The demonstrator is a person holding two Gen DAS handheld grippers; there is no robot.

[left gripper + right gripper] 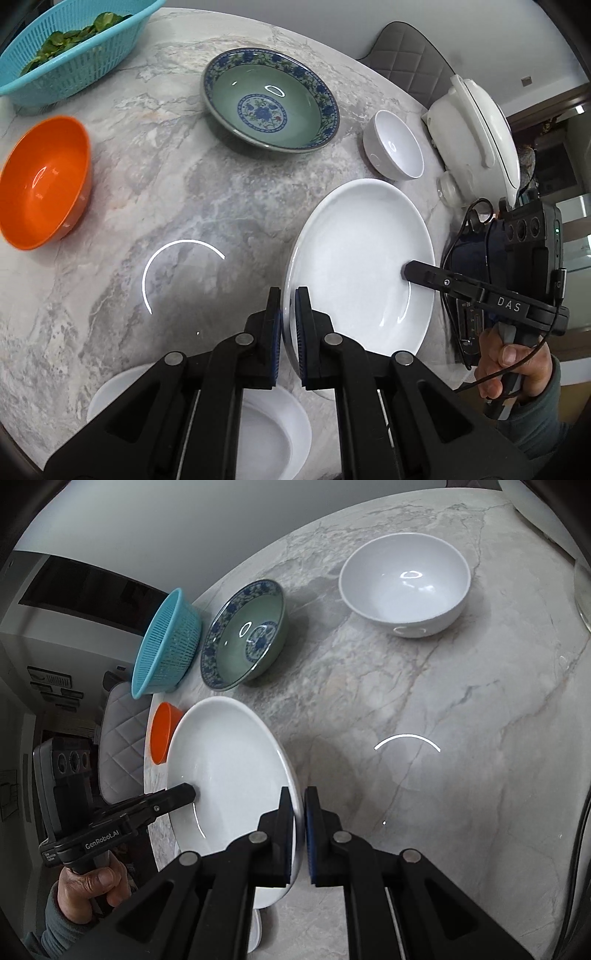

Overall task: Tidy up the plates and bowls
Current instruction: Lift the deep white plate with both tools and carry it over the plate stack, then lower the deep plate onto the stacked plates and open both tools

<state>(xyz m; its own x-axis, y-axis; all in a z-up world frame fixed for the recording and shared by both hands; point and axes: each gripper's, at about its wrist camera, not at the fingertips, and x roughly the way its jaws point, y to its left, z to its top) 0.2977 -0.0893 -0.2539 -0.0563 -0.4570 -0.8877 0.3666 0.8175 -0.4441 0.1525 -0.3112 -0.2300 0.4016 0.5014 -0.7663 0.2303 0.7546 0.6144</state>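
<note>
A white plate [354, 258] is held above the marble table by both grippers on opposite rims. My left gripper [288, 306] is shut on its near rim; it shows in the right wrist view [190, 796] at the plate's [225, 771] left side. My right gripper [300, 808] is shut on the other rim; one of its fingers [413, 269] shows in the left wrist view. Another white plate [280, 432] lies on the table below the left gripper. A blue-patterned green bowl [269, 99], an orange bowl [44, 181] and a small white bowl [395, 147] stand on the table.
A turquoise basket [70, 51] with greens sits at the far left. A white lidded pot [476, 136] stands at the table's right edge. A grey padded chair [410, 55] is behind the table. A glass object [583, 594] sits at the right wrist view's right edge.
</note>
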